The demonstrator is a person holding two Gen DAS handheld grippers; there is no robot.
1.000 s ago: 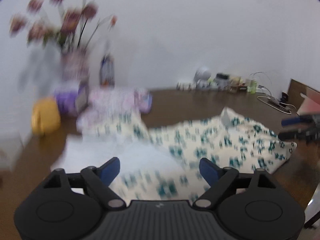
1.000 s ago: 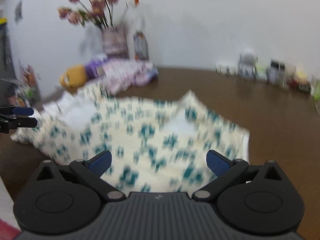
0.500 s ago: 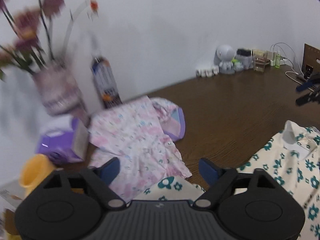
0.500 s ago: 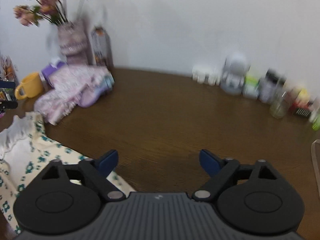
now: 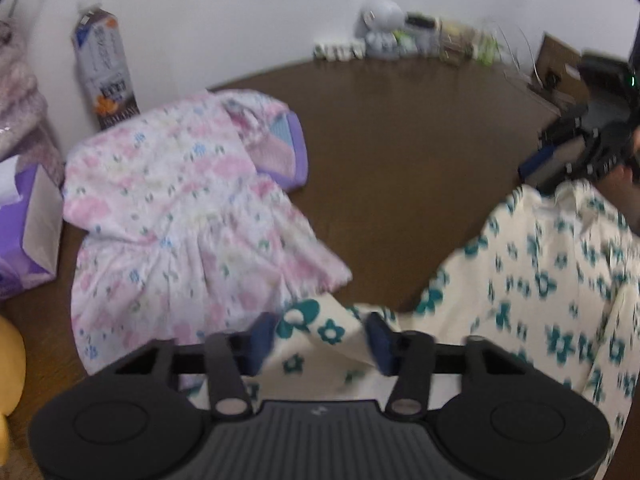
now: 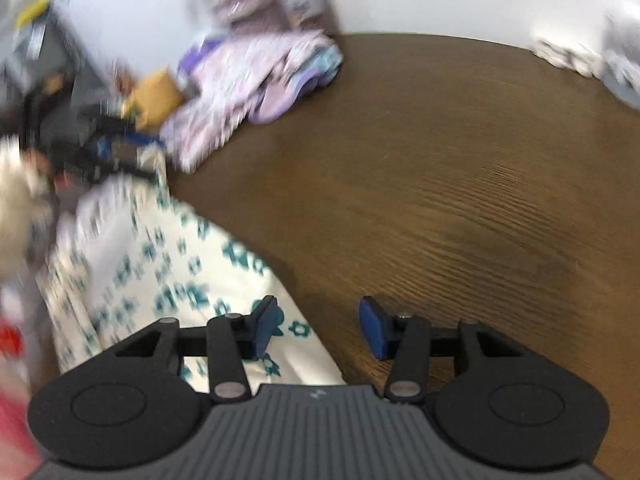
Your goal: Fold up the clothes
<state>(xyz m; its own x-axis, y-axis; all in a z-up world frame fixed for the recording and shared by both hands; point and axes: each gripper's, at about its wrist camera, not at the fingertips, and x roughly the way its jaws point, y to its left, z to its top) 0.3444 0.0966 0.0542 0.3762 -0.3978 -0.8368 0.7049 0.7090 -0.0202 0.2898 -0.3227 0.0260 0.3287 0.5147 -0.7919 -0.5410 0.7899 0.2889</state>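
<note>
Left gripper [image 5: 320,336]: jaws spread, with an edge of the cream garment with teal flowers [image 5: 532,280] lying between the blue pads; the pads do not look pressed onto the cloth, so no pinch is confirmed. Right gripper [image 6: 318,326]: jaws spread as well, its left pad [image 6: 265,324] over the near edge of the same garment, its right pad over bare wood, nothing held. Outward from the left jaws, the cream garment runs off to the right in a loose, rumpled sweep toward the other gripper, seen far right in that view. Ahead and left of the left jaws lies a pink floral garment [image 5: 188,224], spread fairly flat, its hem just touching or overlapping the cream one; a purple-trimmed piece sits under its far corner. Beyond are a carton [image 5: 106,72] against the wall and a purple box [image 5: 28,224] far left. Ahead of the right jaws is open brown table [image 6: 460,168]. Progress, as a judgement: the cream garment is not a neat folded stack; whether the pink one counts as folded cannot be told. Right view is heavily blurred.
</note>
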